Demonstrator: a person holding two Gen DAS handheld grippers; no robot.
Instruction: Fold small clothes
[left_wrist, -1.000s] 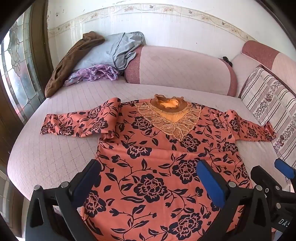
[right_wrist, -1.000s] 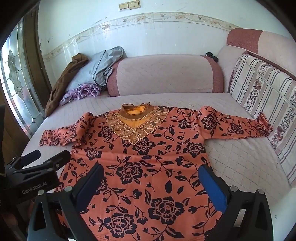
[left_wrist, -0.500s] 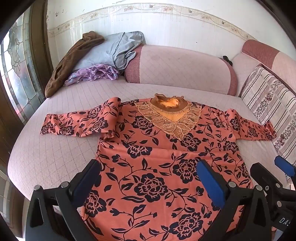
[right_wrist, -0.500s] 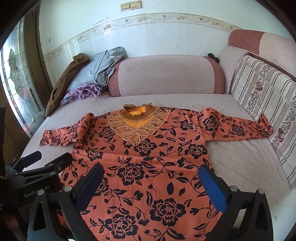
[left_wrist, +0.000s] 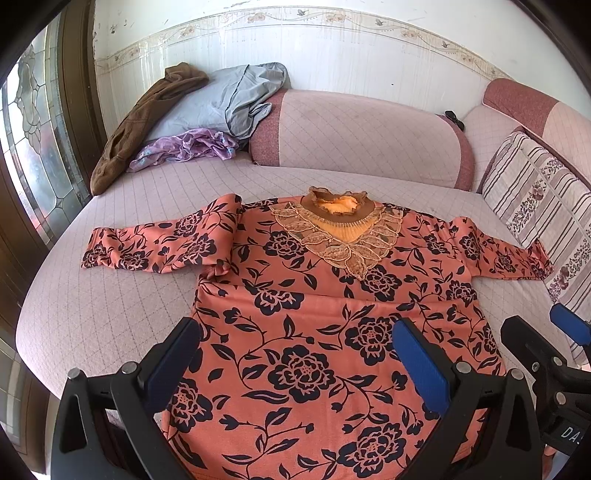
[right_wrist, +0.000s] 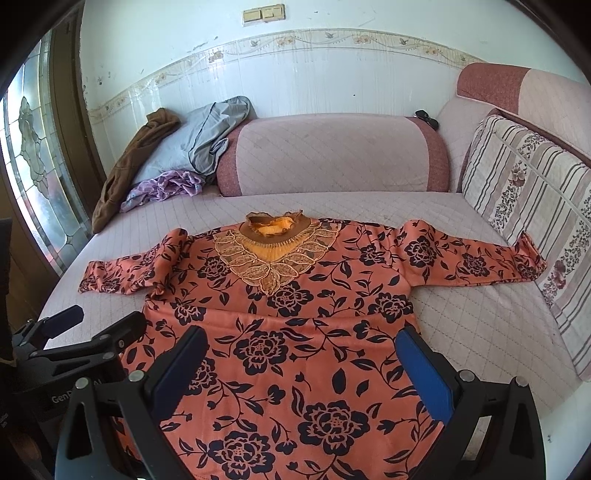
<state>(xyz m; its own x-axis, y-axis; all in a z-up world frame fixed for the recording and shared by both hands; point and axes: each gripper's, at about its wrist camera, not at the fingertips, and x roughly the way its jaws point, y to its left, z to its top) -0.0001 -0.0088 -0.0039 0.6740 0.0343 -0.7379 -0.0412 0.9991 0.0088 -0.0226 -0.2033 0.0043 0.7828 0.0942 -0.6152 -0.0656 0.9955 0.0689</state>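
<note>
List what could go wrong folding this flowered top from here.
1. The left sleeve is already bunched at the shoulder, so folding it in may trap creases.
2. The right sleeve's cuff lies against the striped cushion and may drag on it.
3. Both claws, left and right, hang open over the hem; an uneven pinch could skew the fold.

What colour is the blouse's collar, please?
Brown-trimmed orange collar, clearest in the right wrist view.

Each tool is a black plastic frame with two long fingers faced in flat blue pads (left_wrist: 419, 363), and silver screws sit at the finger joints. The left tool (right_wrist: 79, 334) carries white "GenRobot.AI" lettering; the right tool (left_wrist: 546, 341) shows white "DA".
</note>
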